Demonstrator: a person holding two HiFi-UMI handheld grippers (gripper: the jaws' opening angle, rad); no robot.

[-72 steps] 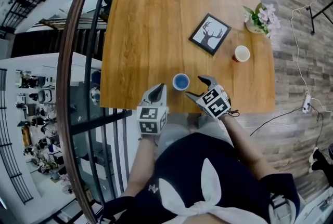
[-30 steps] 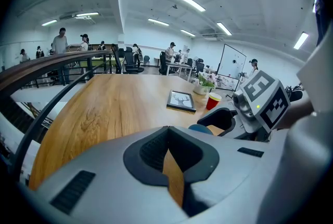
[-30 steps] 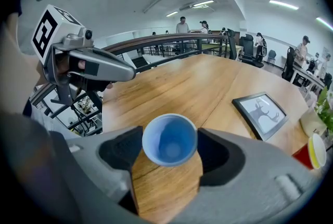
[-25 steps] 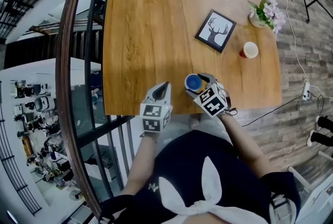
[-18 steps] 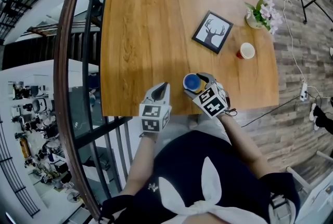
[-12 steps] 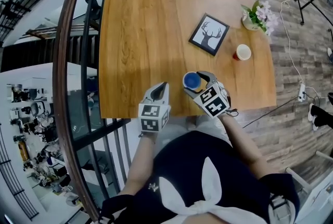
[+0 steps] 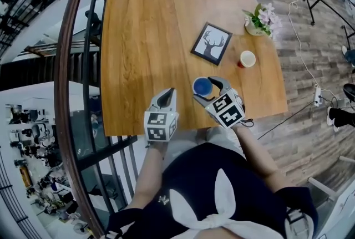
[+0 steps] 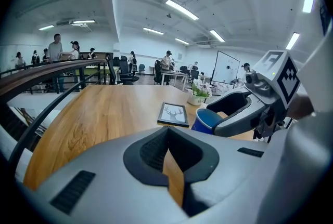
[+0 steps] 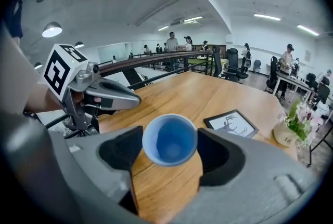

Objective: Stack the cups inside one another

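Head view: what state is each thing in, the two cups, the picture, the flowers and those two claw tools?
right gripper: shut on blue cup.
left gripper: shut, empty.
blue cup: upright, empty.
red cup: upright, standing free on the table.
picture frame: lying flat, face up.
flower pot: upright.

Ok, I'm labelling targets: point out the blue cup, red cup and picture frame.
blue cup (image 7: 202,86), head view, inside bottom.
red cup (image 7: 247,59), head view, open top.
picture frame (image 7: 211,44), head view, deer print.
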